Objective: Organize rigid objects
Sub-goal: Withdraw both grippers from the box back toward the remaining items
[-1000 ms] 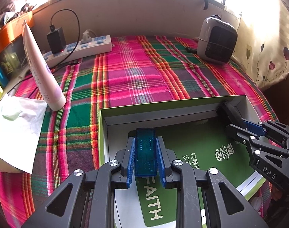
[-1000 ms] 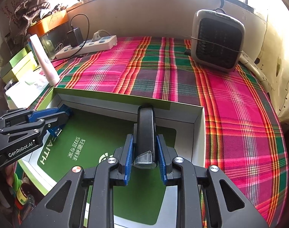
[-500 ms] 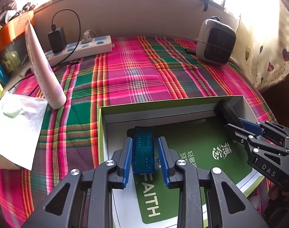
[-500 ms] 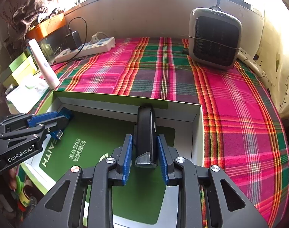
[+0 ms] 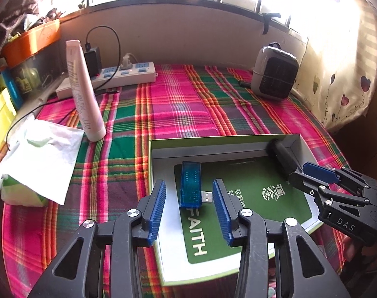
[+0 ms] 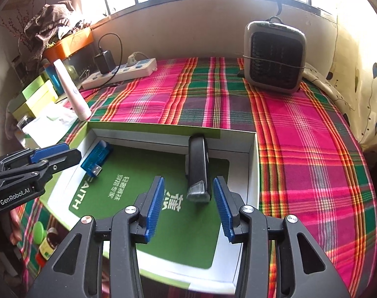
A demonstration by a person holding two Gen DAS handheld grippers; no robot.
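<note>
A shallow green-and-white box point(image 5: 223, 140) point(image 6: 153, 126) lies on the plaid cloth. Inside it, at the left, rests a translucent blue USB stick point(image 5: 191, 183) point(image 6: 95, 159). My left gripper point(image 5: 189, 202) hovers just behind the stick, its jaws opening and its blue pads point(image 5: 156, 211) clear of the stick. A black clip-like device point(image 6: 198, 168) point(image 5: 282, 157) lies against the box's far right corner. My right gripper point(image 6: 188, 204) has its jaws opening around the device's near end, with the pads point(image 6: 222, 207) not touching it.
On the cloth stand a pink tube point(image 5: 83, 89), a white power strip point(image 5: 124, 74) with a charger, and a small grey heater point(image 5: 275, 74) point(image 6: 275, 57). Tissue paper point(image 5: 39, 159) and green boxes point(image 6: 37, 96) crowd the left edge. A wall closes the back.
Both grippers have opened and drawn back. The blue stick and the black device were let go and now lie in the box.
</note>
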